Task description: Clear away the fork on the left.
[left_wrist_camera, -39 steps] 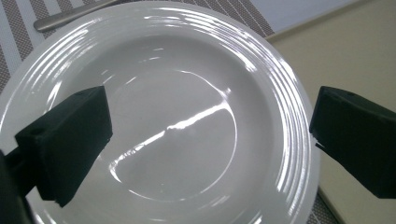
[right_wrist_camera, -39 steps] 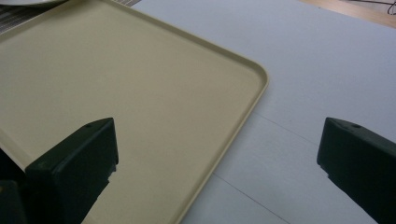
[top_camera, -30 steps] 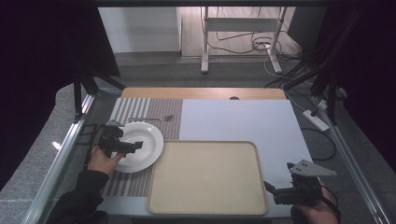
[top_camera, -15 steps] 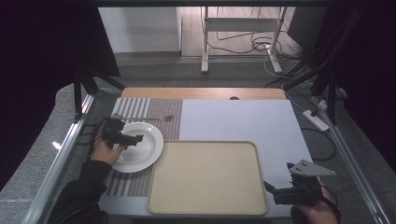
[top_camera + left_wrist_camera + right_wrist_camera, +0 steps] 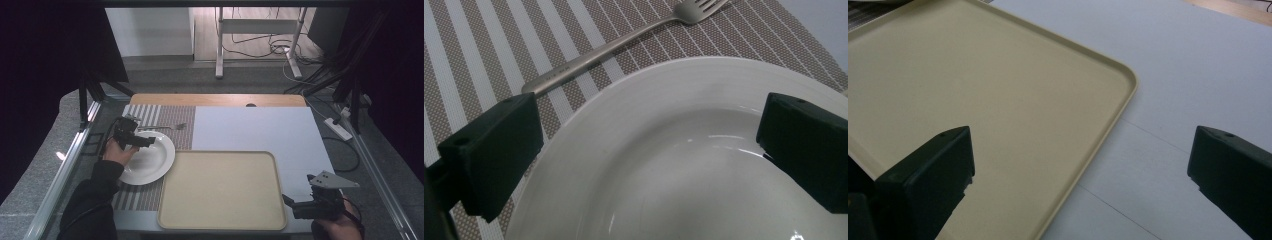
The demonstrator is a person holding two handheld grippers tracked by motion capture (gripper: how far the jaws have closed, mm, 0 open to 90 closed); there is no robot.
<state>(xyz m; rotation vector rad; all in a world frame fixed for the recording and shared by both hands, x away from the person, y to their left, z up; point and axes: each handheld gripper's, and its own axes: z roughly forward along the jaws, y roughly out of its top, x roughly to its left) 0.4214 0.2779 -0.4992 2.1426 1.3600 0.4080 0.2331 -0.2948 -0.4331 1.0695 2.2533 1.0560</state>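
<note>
While it hovers over the far-left part of the plate (image 5: 150,160), the left gripper (image 5: 145,142) has its jaws spread wide with nothing between them. Plate: round, white, glossy glazed ware with a broad rim and shallow well, nothing in it; it lies on the striped placemat (image 5: 165,117), a woven brown-and-white sheet. Fork (image 5: 624,42): plain brushed metal, lying flat on the placemat just beyond the plate's far rim, tines pointing away from the gripper. Tray (image 5: 220,187): beige, matte, rectangular with rounded corners and a low raised lip, just right of the plate, nothing on it. Right gripper (image 5: 292,205): by the tray's near right corner, over the pale grey mat (image 5: 255,127), its black jaws likewise wide apart around nothing
</note>
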